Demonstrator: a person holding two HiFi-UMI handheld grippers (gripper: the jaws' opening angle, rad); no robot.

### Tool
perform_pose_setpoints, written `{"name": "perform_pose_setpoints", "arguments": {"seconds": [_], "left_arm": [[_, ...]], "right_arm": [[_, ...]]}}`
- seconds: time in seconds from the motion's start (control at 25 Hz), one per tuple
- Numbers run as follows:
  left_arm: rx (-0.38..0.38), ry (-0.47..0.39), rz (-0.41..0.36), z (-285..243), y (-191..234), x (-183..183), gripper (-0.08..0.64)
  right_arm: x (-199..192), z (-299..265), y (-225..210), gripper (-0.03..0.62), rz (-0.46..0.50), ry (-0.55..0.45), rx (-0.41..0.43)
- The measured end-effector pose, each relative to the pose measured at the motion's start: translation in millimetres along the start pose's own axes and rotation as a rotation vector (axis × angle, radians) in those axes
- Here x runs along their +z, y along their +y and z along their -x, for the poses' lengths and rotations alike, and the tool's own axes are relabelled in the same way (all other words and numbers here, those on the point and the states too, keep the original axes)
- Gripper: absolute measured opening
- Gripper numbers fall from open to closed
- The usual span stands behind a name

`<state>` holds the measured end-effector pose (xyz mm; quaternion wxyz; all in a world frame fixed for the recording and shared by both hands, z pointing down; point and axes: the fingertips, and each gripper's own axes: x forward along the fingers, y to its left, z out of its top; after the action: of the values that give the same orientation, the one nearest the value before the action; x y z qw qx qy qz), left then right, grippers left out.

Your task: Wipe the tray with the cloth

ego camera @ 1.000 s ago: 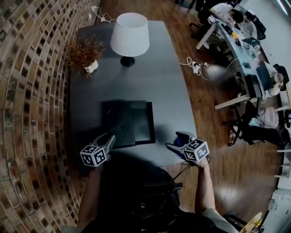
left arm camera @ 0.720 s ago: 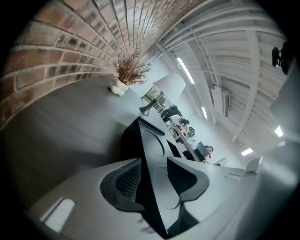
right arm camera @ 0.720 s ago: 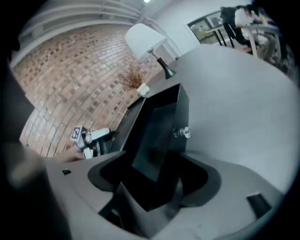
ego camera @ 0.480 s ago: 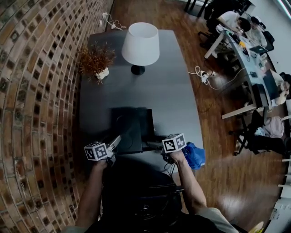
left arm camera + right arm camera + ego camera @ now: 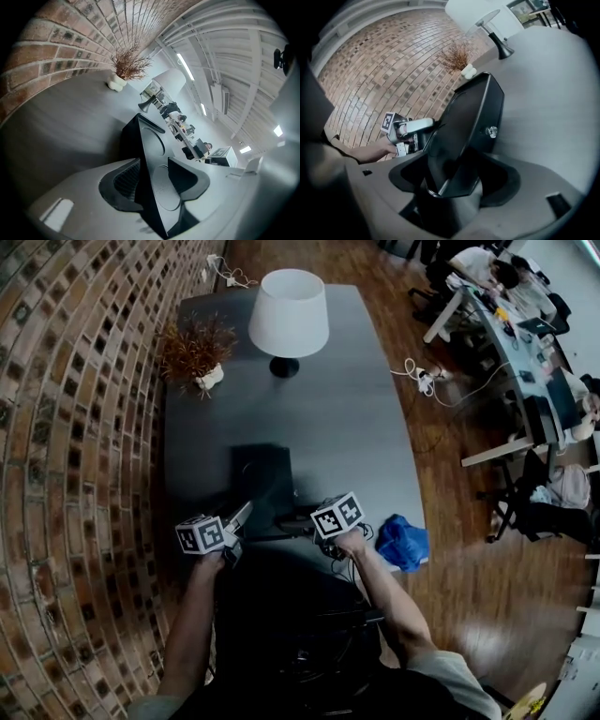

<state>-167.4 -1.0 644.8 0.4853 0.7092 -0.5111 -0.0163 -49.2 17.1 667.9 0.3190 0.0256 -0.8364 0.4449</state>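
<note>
Head view puts the black tray at the near middle of the grey table, at 6 o'clock from the white lamp. The blue cloth lies bunched at the table's edge, at 4 o'clock from the tray and apart from it, in neither tool.

In its own view the left gripper has the tray's near left corner between its jaws, which have just been opening. The ribbed pad meets the edge, and we read that as a clasp. The right gripper has just been closing its jaws. The tray's near right corner runs deep between them, apparently pinched too. The tray seems tipped rather than flat, though we cannot be sure.

We judge the tray stiff, light and smooth, so likely slippery under the pads. The rim is the place to hold it, one tool steadying a corner. The cloth is soft and limp, and a fold near its middle should pinch easily.

We see nothing lying in the tray, only round recesses moulded in its face. A small white vase at 11 o'clock holds dried sprigs.
</note>
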Motion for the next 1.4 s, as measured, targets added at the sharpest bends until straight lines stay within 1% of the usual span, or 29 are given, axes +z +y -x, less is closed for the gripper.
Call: {"name": "perform_pose_setpoints", "arguments": {"seconds": [0.12, 0.36, 0.44, 0.52, 0.56, 0.6, 0.64, 0.72, 0.76, 0.8, 0.84, 0.88, 0.92, 0.96, 1.0, 1.04, 1.08, 1.12, 1.16, 1.2, 1.24, 1.28, 1.32, 1.4], "left_arm": [[0.000, 0.002, -0.014, -7, 0, 7, 0.189], [0.021, 0.029, -0.004, -3, 4, -1, 0.189], [0.031, 0.042, -0.015, -3, 10, -1, 0.189], [0.026, 0.041, -0.036, -9, 11, 8, 0.190], [0.012, 0.047, -0.057, -15, 7, 14, 0.191], [0.000, 0.072, -0.104, -22, 3, 18, 0.204], [-0.004, 0.116, -0.180, -30, 0, 20, 0.207], [0.010, 0.215, -0.351, -46, 0, 27, 0.199], [0.014, 0.242, -0.406, -52, 3, 34, 0.191], [0.014, 0.245, -0.423, -55, 5, 41, 0.178], [0.013, 0.217, -0.399, -53, 7, 49, 0.172], [0.016, 0.153, -0.340, -45, 8, 58, 0.172], [0.026, 0.059, -0.262, -28, 9, 67, 0.172], [0.041, -0.050, -0.175, -4, 12, 73, 0.172], [0.056, -0.154, -0.085, 22, 16, 73, 0.173], [0.065, -0.236, 0.002, 45, 19, 67, 0.173], [0.066, -0.283, 0.078, 63, 18, 55, 0.173], [0.061, -0.293, 0.139, 72, 16, 38, 0.173], [0.053, -0.276, 0.184, 73, 14, 17, 0.179], [0.042, -0.248, 0.216, 69, 12, -2, 0.206], [0.027, -0.218, 0.239, 61, 8, -19, 0.216], [0.008, -0.194, 0.254, 53, 4, -29, 0.224], [-0.010, -0.176, 0.261, 44, 0, -35, 0.240], [-0.015, -0.163, 0.248, 33, -4, -34, 0.269]], "right_arm": [[12, 4, -4, 0.333, 0.016, -0.004, -0.006], [2, -2, 3, 0.333, -0.003, -0.009, -0.002], [1, -4, 4, 0.333, 0.008, -0.011, -0.014], [-4, -7, 9, 0.333, 0.031, 0.005, -0.013], [-9, -10, 15, 0.333, 0.037, 0.022, -0.002], [-16, -15, 22, 0.333, 0.037, 0.039, 0.009], [-22, -19, 28, 0.333, 0.035, 0.048, 0.013], [-21, -27, 32, 0.330, 0.032, 0.036, 0.009], [-17, -30, 32, 0.330, 0.036, 0.037, 0.012], [-14, -32, 31, 0.330, 0.047, 0.054, 0.017], [-12, -30, 30, 0.330, 0.066, 0.086, 0.020], [-9, -25, 27, 0.325, 0.095, 0.117, 0.017], [-2, -15, 24, 0.288, 0.134, 0.133, 0.003], [10, -1, 20, 0.284, 0.180, 0.121, -0.021], [30, 17, 14, 0.282, 0.227, 0.079, -0.050], [53, 35, 8, 0.282, 0.262, 0.020, -0.078], [79, 52, -2, 0.282, 0.280, -0.040, -0.106], [102, 66, -15, 0.284, 0.287, -0.087, -0.142], [121, 75, -30, 0.292, 0.289, -0.112, -0.187], [135, 78, -47, 0.327, 0.292, -0.112, -0.235], [143, 76, -63, 0.327, 0.295, -0.088, -0.276], [145, 69, -77, 0.327, 0.297, -0.045, -0.299], [142, 58, -87, 0.327, 0.290, 0.008, -0.296], [128, 35, -92, 0.327, 0.250, 0.088, -0.217]]}}
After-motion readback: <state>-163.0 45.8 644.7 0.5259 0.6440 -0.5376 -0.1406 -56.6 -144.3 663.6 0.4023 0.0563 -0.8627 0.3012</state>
